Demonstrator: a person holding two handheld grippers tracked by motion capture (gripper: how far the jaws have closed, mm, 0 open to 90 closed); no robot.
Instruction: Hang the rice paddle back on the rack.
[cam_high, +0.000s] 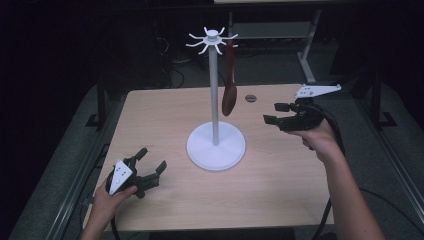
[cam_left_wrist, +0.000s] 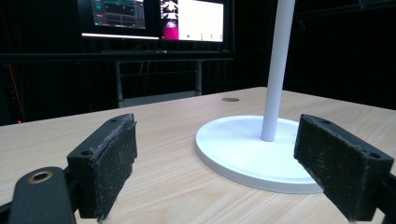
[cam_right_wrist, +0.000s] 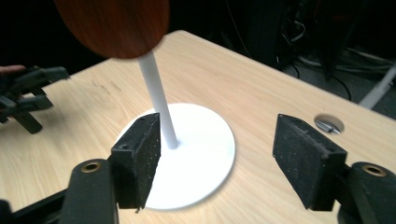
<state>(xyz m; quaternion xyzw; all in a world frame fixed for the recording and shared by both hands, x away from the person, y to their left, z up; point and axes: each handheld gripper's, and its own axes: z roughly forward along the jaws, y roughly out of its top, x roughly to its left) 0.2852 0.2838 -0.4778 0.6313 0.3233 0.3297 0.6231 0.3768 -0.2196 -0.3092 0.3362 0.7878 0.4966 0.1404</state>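
The left gripper (cam_high: 150, 167) rests low at the near corner of the table (cam_high: 280, 185), its jaws wide apart with nothing between them; I think it only waits there, out of the way. Ahead of it and to its right stands the white stand (cam_high: 216, 145), whose broad base keeps the thin pole upright. Beyond the stand's base, the right gripper (cam_high: 275, 113) is held above the table, jaws apart and empty. Just before its jaws, a little higher, the brown wooden spoon (cam_high: 229, 95) hangs from a hook at the pole's top, bowl downward, free of both grippers.
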